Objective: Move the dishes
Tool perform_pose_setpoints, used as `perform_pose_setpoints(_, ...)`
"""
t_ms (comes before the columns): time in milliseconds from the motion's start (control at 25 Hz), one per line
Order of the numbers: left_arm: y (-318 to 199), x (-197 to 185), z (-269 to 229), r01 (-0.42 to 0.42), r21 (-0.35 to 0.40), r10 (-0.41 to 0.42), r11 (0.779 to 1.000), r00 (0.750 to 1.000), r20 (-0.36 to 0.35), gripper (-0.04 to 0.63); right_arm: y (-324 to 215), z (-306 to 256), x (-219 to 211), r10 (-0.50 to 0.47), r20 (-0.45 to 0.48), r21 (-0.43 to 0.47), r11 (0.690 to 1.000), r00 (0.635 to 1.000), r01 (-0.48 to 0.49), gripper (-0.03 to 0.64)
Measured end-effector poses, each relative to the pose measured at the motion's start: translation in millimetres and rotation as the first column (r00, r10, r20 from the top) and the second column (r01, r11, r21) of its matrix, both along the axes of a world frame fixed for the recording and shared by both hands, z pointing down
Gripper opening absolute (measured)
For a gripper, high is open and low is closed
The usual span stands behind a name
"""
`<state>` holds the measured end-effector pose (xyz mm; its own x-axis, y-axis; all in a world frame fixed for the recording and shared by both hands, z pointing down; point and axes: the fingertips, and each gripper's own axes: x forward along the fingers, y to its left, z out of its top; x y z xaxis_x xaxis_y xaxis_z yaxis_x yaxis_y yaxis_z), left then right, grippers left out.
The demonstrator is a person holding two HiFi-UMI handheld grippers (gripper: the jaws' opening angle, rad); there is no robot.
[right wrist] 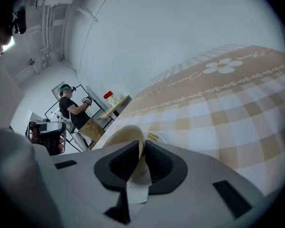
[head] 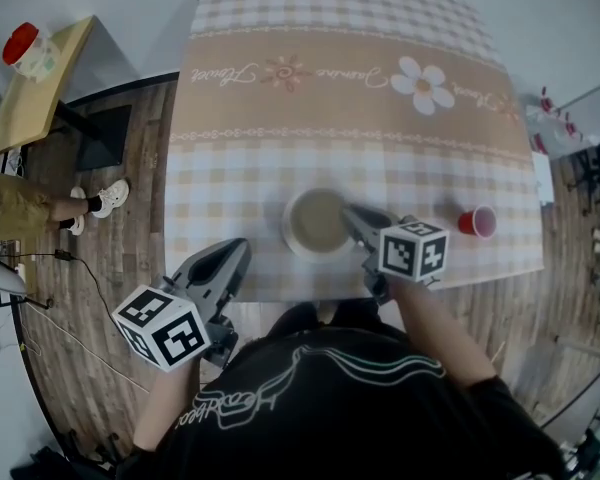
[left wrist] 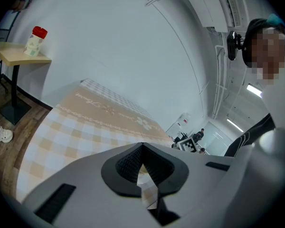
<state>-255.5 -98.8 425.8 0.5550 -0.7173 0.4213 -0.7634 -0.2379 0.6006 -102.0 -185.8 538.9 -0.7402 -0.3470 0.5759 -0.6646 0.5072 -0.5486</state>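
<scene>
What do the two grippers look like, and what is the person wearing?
The left gripper and the right gripper are both smooth grey plastic shells that narrow to two jaws lined with black ribbed pads. Each carries a white cube printed with black square markers. No cables show. The person wears a black short-sleeved shirt with a pale line drawing.
</scene>
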Motion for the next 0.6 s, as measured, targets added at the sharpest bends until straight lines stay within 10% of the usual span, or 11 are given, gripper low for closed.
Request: perform_pose_setpoints(600, -5.3, 27.0, 1.2, -0.065, -0.005, 0.065, 0.998, 0.998, 0.008, -0.006, -0.2, -22.2, 26.4, 0.084, 0.065, 0.022, 0.996, 0.994, -0.086, 0.035)
